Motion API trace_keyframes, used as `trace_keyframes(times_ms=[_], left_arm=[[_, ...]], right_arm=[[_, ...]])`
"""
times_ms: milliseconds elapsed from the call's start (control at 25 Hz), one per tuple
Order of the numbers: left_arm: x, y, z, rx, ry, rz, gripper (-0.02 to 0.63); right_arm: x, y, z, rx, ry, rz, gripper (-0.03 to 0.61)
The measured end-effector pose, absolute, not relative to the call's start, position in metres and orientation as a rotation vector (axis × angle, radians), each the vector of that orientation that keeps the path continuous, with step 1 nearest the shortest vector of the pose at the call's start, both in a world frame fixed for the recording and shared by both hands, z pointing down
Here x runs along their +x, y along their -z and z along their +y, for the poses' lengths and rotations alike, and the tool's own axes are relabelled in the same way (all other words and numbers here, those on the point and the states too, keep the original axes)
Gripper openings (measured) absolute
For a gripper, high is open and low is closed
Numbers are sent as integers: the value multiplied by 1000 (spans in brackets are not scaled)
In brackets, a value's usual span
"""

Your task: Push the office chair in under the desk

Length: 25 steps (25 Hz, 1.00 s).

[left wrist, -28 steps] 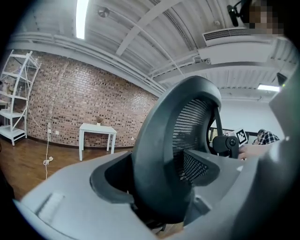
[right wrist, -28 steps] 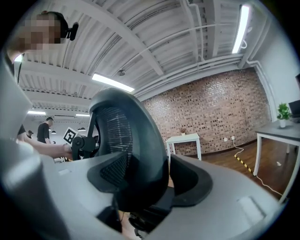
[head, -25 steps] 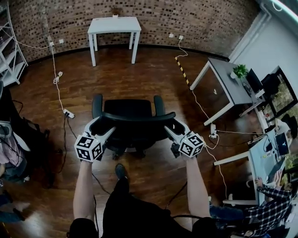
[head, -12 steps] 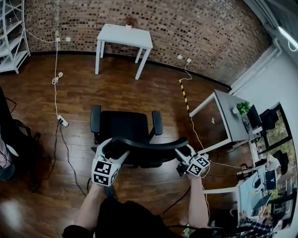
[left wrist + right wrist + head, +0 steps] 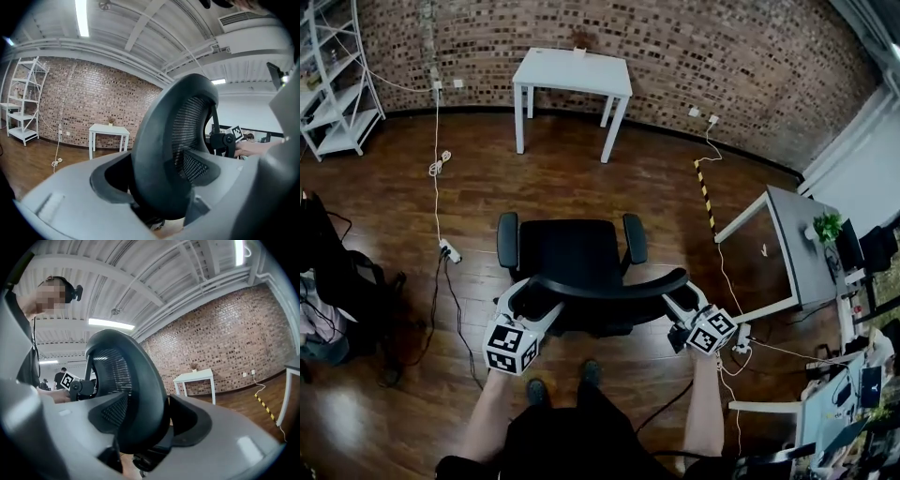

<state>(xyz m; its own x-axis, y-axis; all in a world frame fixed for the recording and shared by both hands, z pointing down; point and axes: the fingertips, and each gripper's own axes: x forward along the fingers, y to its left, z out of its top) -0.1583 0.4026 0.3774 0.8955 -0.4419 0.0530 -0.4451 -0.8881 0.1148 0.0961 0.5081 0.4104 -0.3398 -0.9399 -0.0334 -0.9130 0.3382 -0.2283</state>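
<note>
The dark wooden floor [image 5: 609, 178] takes up most of the room, running to a brick wall [image 5: 722, 56] on the far side. Against that wall stands a white counter [image 5: 574, 73], and a grey counter [image 5: 797, 246] sits off to the right. The white one looks to me like the target, since the office chair [image 5: 570, 258] faces it squarely.

By that reading the job is barely begun. The chair stands in the middle of the floor, well apart from the white counter, with open boards between them. A hold has been taken; the whole roll forward and the tucking of the seat beneath the top are left to do.

The chair is black, with a broad padded seat, two armrests and a curved backrest [image 5: 609, 286] of mesh in a thick smooth rim. Its base is mostly hidden under the seat.

The person stands just behind it, at the near side. The left claw [image 5: 528, 298] pinches the left end of the backrest rim, its jaws standing wide with the rim filling the gap. The right claw [image 5: 677, 300] pinches the right end the same way.

A white cable [image 5: 436, 187] trails along the floor to the left of the chair's path.
</note>
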Motion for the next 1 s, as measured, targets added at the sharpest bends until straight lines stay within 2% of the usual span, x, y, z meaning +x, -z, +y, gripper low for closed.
trace_keyframes(times_ms=[600, 1000], left_arm=[[14, -372, 373, 2884, -79, -794, 430], [17, -377, 276, 2849, -87, -789, 433]], right_arm=[[265, -390, 465, -1599, 271, 2516, 272], [272, -400, 366, -1616, 298, 2529, 272]])
